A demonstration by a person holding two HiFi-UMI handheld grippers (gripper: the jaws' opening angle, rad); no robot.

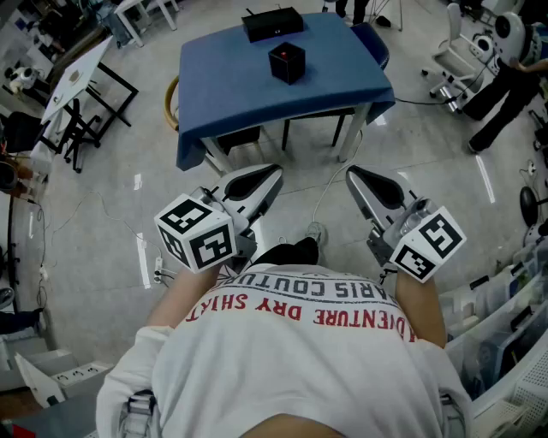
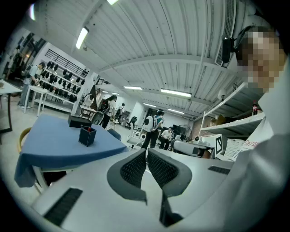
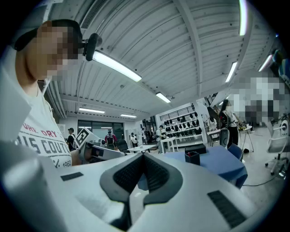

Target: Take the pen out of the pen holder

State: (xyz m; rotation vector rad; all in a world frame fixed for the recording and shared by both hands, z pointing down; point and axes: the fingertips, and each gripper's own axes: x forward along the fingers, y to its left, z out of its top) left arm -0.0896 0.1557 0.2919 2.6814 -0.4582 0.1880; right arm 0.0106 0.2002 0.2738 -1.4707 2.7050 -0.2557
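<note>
A black square pen holder (image 1: 287,62) stands near the middle of a blue-covered table (image 1: 231,85), with a red pen (image 1: 282,56) sticking up in it. Both grippers are held close to the person's body, well short of the table. My left gripper (image 1: 274,173) is shut with nothing in it, and my right gripper (image 1: 352,172) is shut and empty too. In the left gripper view the pen holder (image 2: 87,136) sits far off, left of the closed left gripper (image 2: 146,152). In the right gripper view the pen holder (image 3: 192,157) shows small, right of the closed right gripper (image 3: 143,157).
A flat black box (image 1: 272,23) lies at the table's far edge. A dark chair (image 1: 235,137) is tucked under the table, and a cable (image 1: 330,192) runs over the floor. A white table (image 1: 73,81) stands at the left. A person (image 1: 505,77) and an office chair (image 1: 458,51) are at the right.
</note>
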